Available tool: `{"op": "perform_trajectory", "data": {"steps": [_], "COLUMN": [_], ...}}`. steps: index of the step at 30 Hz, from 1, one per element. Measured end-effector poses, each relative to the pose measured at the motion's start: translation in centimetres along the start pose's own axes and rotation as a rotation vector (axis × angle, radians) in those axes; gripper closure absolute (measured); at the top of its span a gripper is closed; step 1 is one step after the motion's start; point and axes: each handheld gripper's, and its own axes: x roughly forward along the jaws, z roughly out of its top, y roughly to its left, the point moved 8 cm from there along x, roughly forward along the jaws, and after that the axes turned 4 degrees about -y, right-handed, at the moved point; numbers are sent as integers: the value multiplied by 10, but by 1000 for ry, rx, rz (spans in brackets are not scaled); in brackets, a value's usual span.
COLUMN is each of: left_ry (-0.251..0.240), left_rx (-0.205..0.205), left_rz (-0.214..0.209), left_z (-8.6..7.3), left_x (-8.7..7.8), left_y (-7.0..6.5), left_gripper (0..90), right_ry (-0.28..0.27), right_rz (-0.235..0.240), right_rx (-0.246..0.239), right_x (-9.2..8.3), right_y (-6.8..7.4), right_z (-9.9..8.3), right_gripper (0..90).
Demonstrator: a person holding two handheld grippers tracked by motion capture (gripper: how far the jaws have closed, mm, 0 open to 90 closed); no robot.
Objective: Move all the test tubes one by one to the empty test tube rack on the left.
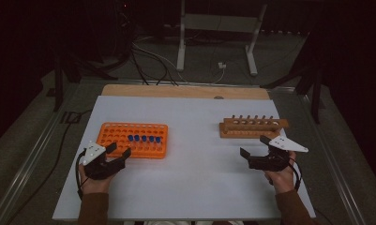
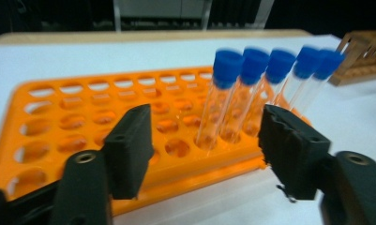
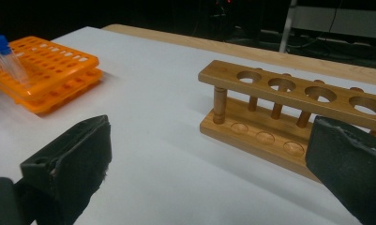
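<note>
Tubes point(image 1: 143, 138) in left rack point(image 1: 114, 131) — wooden rack point(image 1: 253, 127) far right

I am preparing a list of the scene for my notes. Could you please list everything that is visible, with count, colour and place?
orange plastic tube rack: one, orange, left part of the white table top.
clear tubes with blue caps: five, clear with blue caps, standing in a row in the orange rack.
wooden test tube rack: one, brown, right part of the table, no tubes in it.
white table top: one, white, centre; wooden edge at the far side.
metal frame stand: one, pale grey, floor behind the table.
cables: several, dark and white, floor.
left claw: one, black, open, near the orange rack.
right claw: one, black, open, near the wooden rack.
</note>
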Motion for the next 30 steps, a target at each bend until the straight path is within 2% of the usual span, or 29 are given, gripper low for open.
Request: {"op": "perform_trajectory", "data": {"steps": [3,8,11,16,20,30], "left_ry": [-45,-103,-117,-115,-111,-88], "left_rx": [14,14,-1,-17,-7,-20], "left_rz": [23,44,55,83,96,113], "left_z": [6,15,18,18,17,11], "left_x": [-11,-26,-32,-35,-35,-32], "left_y": [1,3,6,12,13,17], "left_gripper": [268,163,88,8,7,7], "right_ry": [-11,-28,-43,-33,-40,-43], "right_rz": [1,-2,-4,-17,-16,-27], "right_rx": [6,21,19,24,26,39], "right_x": [-3,-9,-14,-15,-16,-19], "right_y": [-1,-3,-4,-3,1,-2], "right_z": [-3,-6,-6,-13,-14,-16], "right_gripper": [6,6,6,6,6,6]}}
